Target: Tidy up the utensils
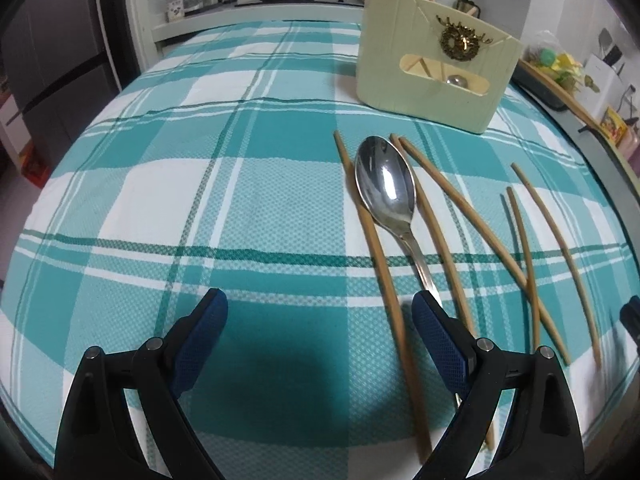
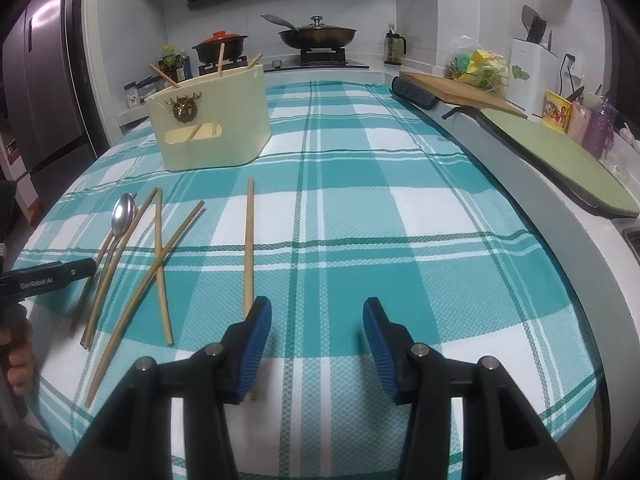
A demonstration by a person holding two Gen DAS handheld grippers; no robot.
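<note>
Spoon (image 1: 387,184) lengthwise near-to-far, handle beside left tool (image 1: 320,320) right pad; both tools released, right tool (image 2: 317,344) farther right.

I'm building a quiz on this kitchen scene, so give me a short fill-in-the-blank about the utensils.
1. The spoon lies among loose ____ on the tablecloth.
2. Both the left gripper and right gripper are ____.
3. The cream holder already contains ____.

Missing words: chopsticks; open; chopsticks
</note>
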